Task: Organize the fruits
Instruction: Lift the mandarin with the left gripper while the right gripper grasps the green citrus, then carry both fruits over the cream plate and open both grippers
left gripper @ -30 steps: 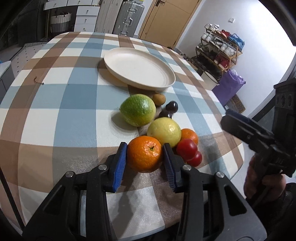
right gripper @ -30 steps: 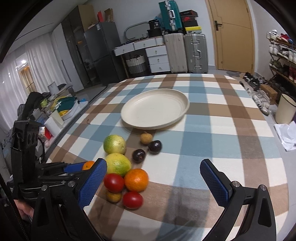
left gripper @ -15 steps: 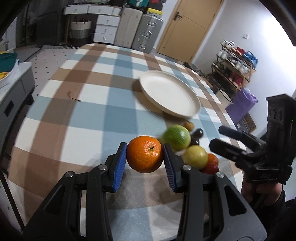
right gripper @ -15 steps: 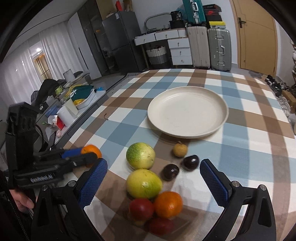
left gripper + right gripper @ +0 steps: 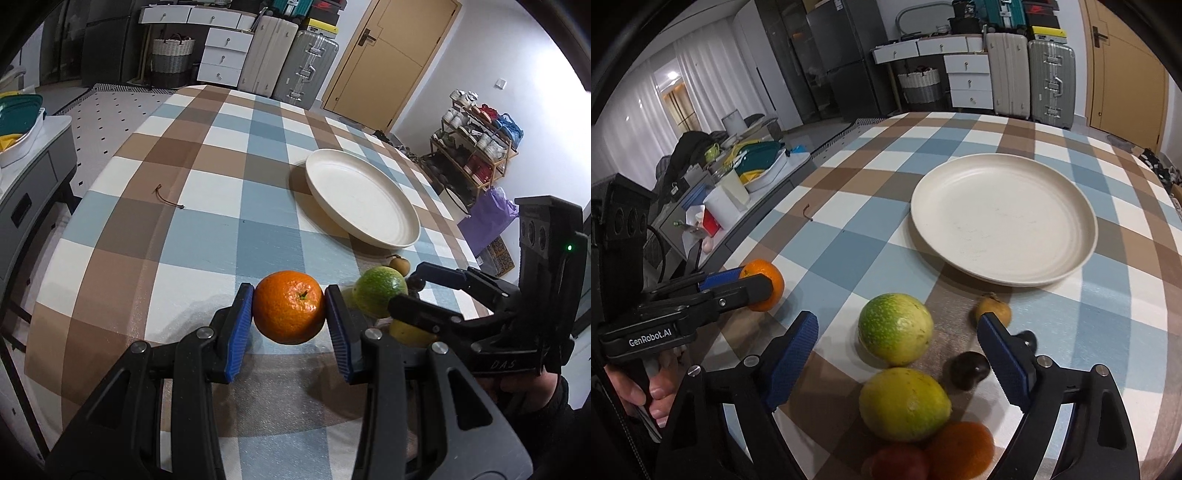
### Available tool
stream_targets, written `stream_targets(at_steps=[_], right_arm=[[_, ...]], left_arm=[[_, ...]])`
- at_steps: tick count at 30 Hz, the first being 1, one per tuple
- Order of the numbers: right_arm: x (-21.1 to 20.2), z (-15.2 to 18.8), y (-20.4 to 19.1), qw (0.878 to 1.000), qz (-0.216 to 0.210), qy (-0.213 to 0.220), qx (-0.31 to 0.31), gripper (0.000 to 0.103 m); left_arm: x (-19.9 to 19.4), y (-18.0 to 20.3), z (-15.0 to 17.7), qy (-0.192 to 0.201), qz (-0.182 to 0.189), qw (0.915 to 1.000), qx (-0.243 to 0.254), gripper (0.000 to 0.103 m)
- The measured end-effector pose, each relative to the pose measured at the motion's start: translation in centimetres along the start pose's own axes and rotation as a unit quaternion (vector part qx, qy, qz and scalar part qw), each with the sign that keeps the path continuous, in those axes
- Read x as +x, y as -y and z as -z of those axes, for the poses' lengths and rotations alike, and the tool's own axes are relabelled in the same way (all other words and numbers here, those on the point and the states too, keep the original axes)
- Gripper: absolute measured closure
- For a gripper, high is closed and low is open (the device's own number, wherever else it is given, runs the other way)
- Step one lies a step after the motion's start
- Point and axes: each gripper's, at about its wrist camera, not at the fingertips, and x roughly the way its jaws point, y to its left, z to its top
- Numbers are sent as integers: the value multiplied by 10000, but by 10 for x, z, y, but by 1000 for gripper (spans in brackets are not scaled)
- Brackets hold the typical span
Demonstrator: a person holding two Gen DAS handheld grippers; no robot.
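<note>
A round orange mandarin point(image 5: 288, 306) is clamped between the blue pads of the left gripper point(image 5: 289, 314), above the checked tablecloth point(image 5: 207, 229) (apart from the other fruit). The right gripper point(image 5: 897, 354) is closing, wide apart and touching nothing, around a green-yellow round fruit point(image 5: 895, 328). A cream round plate point(image 5: 1003, 218) lies beyond.

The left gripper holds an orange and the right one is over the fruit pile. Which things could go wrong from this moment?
1. The right gripper is closing around the green fruit, which touches the yellow fruit; a finger could push that one and send the pile rolling.
2. The orange is held in the left gripper only at its sides, so it may slip before it reaches the plate.
</note>
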Motion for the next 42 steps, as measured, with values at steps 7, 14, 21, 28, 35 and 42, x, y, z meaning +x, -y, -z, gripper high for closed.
stream_targets(at_steps=[7, 14, 21, 28, 35, 42], right_arm=[[19, 0, -4, 9996, 33, -272, -78, 17], [37, -1, -4, 9981, 96, -584, -152, 34], [41, -1, 2, 9980, -29, -630, -78, 51], [16, -8, 11, 9994, -258, -221, 60, 51], [-17, -24, 27, 9990, -324, 239, 196, 51], [-42, -42, 53, 9971, -319, 580, 383, 51]], left_arm=[[7, -7, -1, -51, 4, 10000, -83, 67], [14, -10, -1, -122, -77, 9998, -145, 67], [19, -5, -6, -123, -98, 9999, -65, 67], [22, 15, -19, -111, -46, 9998, 152, 67], [29, 39, -39, -155, 127, 9992, 356, 67], [39, 61, -66, -160, 315, 9982, 486, 67]])
